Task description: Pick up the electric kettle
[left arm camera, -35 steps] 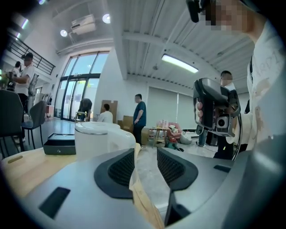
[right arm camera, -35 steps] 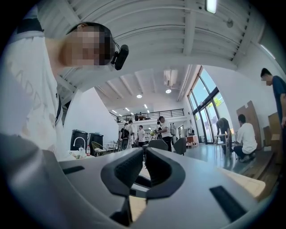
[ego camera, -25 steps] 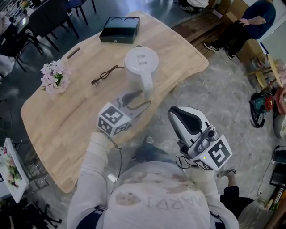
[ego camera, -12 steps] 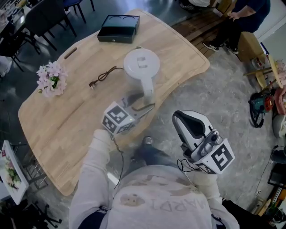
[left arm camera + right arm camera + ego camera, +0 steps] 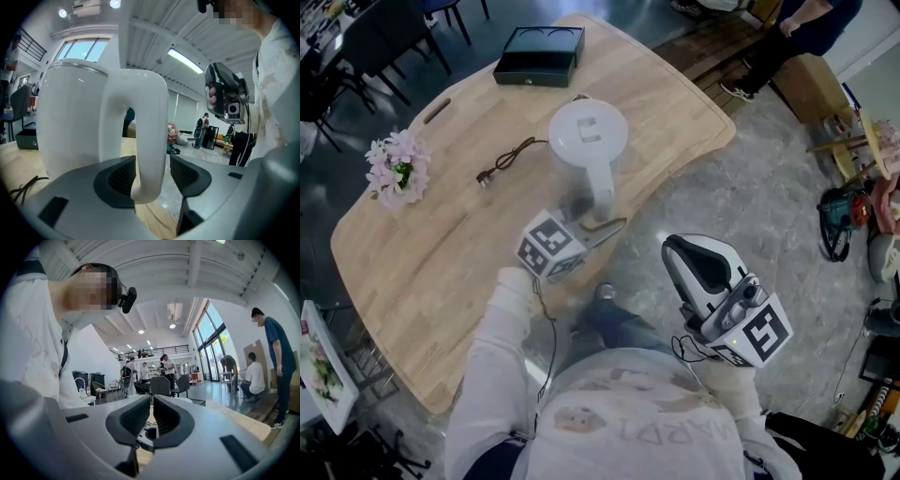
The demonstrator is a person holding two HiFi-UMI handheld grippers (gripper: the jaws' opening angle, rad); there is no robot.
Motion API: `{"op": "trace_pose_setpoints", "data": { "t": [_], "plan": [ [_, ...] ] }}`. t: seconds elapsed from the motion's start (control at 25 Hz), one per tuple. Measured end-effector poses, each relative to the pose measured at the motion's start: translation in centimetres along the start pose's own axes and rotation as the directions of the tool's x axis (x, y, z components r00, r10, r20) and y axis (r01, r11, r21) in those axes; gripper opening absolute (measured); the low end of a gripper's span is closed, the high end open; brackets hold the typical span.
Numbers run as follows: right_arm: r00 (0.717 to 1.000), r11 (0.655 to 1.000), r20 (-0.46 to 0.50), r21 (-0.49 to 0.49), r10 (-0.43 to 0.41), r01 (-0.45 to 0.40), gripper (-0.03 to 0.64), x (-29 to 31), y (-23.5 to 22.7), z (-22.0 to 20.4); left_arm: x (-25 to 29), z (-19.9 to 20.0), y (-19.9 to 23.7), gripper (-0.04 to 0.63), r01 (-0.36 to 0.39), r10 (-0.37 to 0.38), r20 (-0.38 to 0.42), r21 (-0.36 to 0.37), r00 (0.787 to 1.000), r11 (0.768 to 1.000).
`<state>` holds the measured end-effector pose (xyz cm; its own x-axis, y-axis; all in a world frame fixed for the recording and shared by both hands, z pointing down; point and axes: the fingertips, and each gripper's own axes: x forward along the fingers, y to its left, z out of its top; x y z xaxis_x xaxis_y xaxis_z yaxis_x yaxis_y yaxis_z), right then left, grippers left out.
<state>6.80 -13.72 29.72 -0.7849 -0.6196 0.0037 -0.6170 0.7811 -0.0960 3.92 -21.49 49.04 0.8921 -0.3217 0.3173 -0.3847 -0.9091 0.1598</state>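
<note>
A white kettle (image 5: 588, 141) stands on the wooden table (image 5: 441, 253), not yet lifted. The left gripper (image 5: 596, 216), jaws just opened wide, straddles its handle (image 5: 149, 140) (no squeeze yet). The right gripper (image 5: 678, 251) hangs closed and empty.

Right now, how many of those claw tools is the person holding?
2. The left gripper is at the table edge, its jaws just opening, the kettle handle between them; the right gripper hangs off the table, empty. No others visible.
</note>
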Motion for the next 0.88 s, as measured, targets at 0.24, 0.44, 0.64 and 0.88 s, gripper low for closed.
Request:
{"op": "trace_pose_setpoints", "data": {
  "t": [0.24,0.44,0.64,0.88],
  "plan": [
    [1.000,1.000,-0.014,0.005,-0.005,0.005,0.029,-0.1,-0.5,-0.4,1.0,-0.7,0.0,0.208,0.006,-0.006,-0.021,-0.009,1.000,1.000],
    [1.000,1.000,-0.021,-0.001,-0.006,0.006,0.029,0.0,-0.5,-0.6,1.0,0.0,-0.2,0.207,0.028,-0.027,0.035,-0.009,0.999,1.000],
    [1.000,1.000,-0.025,-0.002,-0.006,0.006,0.029,0.0,-0.5,-0.5,0.9,0.9,0.1,0.112,-0.013,0.011,0.047,0.043,0.999,0.999],
    [1.000,1.000,-0.023,-0.006,-0.005,0.005,0.029,0.2,-0.2,-0.6,1.0,1.1,-0.1,0.098,-0.002,0.001,0.029,0.047,1.000,0.999]
  ]
}}
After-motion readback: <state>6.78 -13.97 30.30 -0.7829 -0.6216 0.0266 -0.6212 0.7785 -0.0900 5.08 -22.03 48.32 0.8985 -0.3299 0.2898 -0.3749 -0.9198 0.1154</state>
